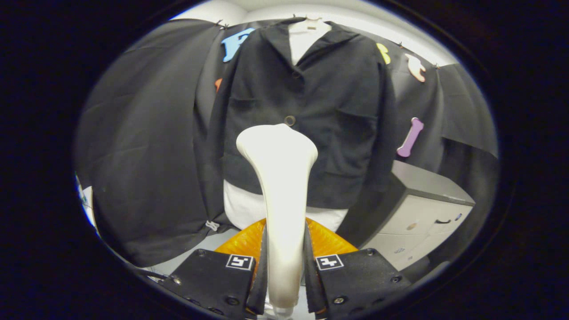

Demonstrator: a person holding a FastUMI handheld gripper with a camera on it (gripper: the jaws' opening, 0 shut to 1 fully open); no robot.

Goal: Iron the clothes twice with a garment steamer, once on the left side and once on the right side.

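Black cloth [146, 146] drapes the booth wall from nine to three o'clock. A pale grey drawer cabinet [426, 213] stands at four o'clock, its top catching soft overhead light.

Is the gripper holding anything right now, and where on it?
Yes. The gripper is shut on the white garment steamer, gripping its narrow handle near the lower end; the wide head points at the black jacket.
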